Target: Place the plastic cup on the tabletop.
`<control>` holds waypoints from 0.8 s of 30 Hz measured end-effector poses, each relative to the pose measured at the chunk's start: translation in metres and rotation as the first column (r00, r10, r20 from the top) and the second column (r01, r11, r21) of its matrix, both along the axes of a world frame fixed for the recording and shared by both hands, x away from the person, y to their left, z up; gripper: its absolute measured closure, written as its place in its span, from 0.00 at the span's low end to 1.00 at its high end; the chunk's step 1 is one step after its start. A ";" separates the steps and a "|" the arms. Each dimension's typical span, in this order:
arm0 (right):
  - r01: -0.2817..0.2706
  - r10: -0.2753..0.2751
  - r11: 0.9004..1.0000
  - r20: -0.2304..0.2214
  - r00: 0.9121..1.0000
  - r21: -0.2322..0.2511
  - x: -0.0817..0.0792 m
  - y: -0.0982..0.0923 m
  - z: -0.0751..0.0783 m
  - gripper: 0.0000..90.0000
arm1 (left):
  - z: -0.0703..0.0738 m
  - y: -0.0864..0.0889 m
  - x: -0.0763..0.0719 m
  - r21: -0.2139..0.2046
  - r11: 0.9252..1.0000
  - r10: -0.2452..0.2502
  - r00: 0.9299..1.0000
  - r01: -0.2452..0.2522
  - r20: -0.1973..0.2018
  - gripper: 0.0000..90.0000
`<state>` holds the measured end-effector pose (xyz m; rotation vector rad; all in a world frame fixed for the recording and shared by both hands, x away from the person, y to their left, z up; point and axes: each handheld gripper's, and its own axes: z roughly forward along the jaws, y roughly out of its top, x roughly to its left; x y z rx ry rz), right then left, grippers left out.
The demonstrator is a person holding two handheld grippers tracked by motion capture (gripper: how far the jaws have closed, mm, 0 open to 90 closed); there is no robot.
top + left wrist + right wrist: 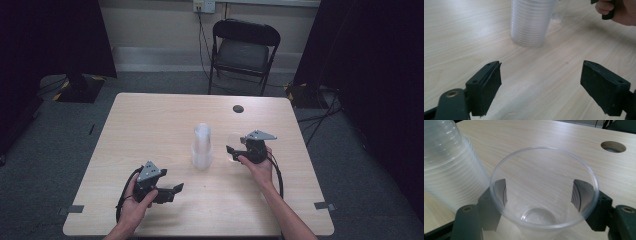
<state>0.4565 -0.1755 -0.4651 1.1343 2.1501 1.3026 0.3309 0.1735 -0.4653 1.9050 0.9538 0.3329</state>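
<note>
Hand-held gripper (544,202) beside cup stack (446,167) (touching?)

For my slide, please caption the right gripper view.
Right gripper clasps single clear plastic cup beside tall clear cup stack.

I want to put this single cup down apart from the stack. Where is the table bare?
Bare: the light wooden table left of the tall stack of clear plastic cups, and the far strip by the round cable hole. Crowded: between the stack and the right hand-held gripper holding the single clear plastic cup.
</note>
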 end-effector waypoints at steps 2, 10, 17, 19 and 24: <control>0.002 -0.003 1.000 -0.010 1.000 -0.004 0.000 0.000 -0.002 0.28 | 0.000 0.000 0.000 0.000 1.000 0.002 1.000 -0.002 0.001 0.19; -0.004 0.004 1.000 -0.035 0.999 -0.005 0.000 -0.001 -0.007 0.21 | 0.000 0.003 0.002 0.002 1.000 0.011 1.000 -0.011 -0.001 0.19; -0.015 0.013 1.000 -0.066 0.998 -0.018 -0.006 -0.005 -0.010 0.19 | 0.001 0.007 0.003 -0.002 1.000 0.029 1.000 -0.029 0.003 0.19; -0.016 0.014 1.000 -0.079 0.997 -0.020 -0.009 -0.008 -0.009 0.18 | 0.001 0.009 0.004 -0.002 0.999 0.042 0.999 -0.042 0.000 0.19; -0.018 0.015 0.999 -0.098 0.995 -0.032 -0.015 -0.013 -0.006 0.16 | 0.001 0.012 0.005 -0.003 0.999 0.052 0.999 -0.052 -0.002 0.19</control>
